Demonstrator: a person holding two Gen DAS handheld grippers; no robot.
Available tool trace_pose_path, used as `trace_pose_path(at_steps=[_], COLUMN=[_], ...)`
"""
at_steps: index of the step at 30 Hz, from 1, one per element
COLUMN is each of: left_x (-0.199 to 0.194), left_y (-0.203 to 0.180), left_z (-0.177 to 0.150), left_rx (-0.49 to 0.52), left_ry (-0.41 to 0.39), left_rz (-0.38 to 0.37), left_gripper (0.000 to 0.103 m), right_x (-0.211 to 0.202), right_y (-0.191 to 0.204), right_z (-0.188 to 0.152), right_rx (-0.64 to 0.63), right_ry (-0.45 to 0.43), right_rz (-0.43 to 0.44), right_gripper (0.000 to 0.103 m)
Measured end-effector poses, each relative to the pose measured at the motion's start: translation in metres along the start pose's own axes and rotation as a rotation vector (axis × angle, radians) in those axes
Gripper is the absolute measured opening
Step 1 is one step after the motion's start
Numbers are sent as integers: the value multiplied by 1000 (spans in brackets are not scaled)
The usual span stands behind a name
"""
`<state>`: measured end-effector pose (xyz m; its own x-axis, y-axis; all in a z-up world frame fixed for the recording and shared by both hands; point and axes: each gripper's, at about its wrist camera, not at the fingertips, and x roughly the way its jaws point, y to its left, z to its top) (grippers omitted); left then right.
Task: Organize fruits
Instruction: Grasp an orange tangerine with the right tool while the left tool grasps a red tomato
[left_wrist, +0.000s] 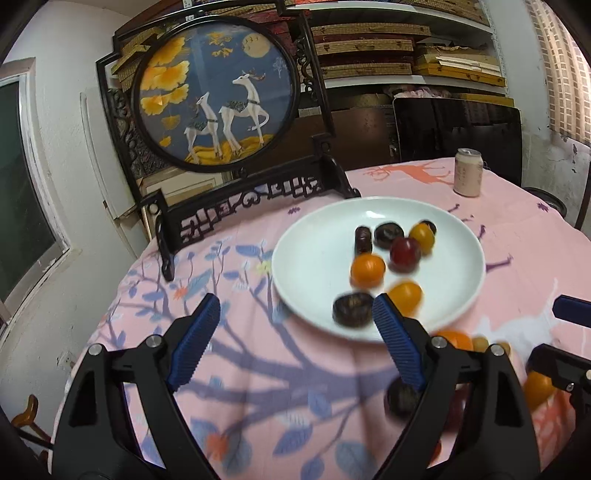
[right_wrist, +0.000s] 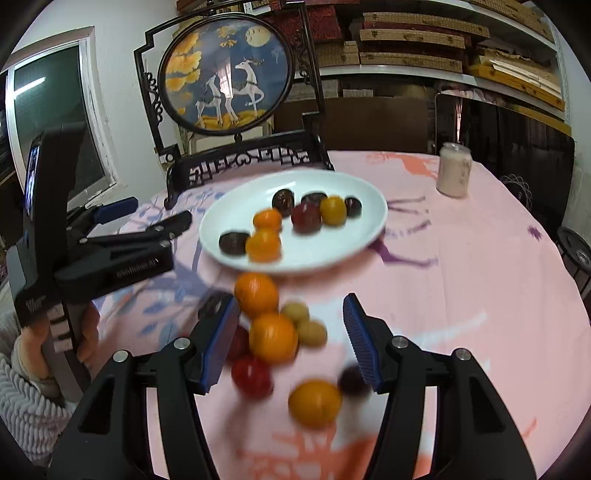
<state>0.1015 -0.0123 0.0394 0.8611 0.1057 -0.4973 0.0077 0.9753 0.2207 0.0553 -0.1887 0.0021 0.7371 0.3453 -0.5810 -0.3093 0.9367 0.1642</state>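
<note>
A white plate (left_wrist: 314, 258) (right_wrist: 354, 236) on the pink cloth holds several small fruits: oranges (left_wrist: 367, 271), a red one (left_wrist: 405, 254) and dark ones (left_wrist: 352, 309). My left gripper (left_wrist: 295, 301) is open just short of the plate's near rim, with nothing between its pads. In the right wrist view a loose pile lies in front of the plate: oranges (right_wrist: 273, 341), small tan fruits (right_wrist: 312, 332), a red one (right_wrist: 252, 374) and a dark one (right_wrist: 352, 380). My right gripper (right_wrist: 291, 301) is open around that pile, its pads clear of the fruit.
A pale drink can (left_wrist: 468, 172) (right_wrist: 454, 169) stands at the table's far right. A round deer screen on a dark carved stand (left_wrist: 218, 92) rises behind the plate. A hand in a knitted sleeve (right_wrist: 22, 387) holds the left gripper (right_wrist: 155, 214).
</note>
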Motion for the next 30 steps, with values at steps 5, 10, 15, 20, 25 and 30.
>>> trace_pose_path(at_steps=[5, 10, 15, 20, 25, 30], left_x=[-23, -45, -50, -36, -27, -28], left_y=[5, 3, 3, 12, 11, -1], left_z=[-18, -32, -38, -43, -51, -56], left_rx=[-15, -10, -2, -27, -42, -15], left_ry=[-4, -28, -17, 70, 147, 170], left_rz=[35, 64, 41, -14, -98, -206], left_gripper=[87, 94, 96, 96, 96, 96], right_x=[-10, 2, 13, 20, 15, 9], right_y=[1, 3, 1, -9, -9, -12], right_z=[-24, -35, -39, -42, -42, -41], right_rx=[17, 12, 14, 58, 64, 81], right_ry=[43, 123, 171, 209, 195, 175], right_rz=[-13, -27, -41, -39, -21, -11], right_gripper=[59, 59, 59, 52, 40, 36])
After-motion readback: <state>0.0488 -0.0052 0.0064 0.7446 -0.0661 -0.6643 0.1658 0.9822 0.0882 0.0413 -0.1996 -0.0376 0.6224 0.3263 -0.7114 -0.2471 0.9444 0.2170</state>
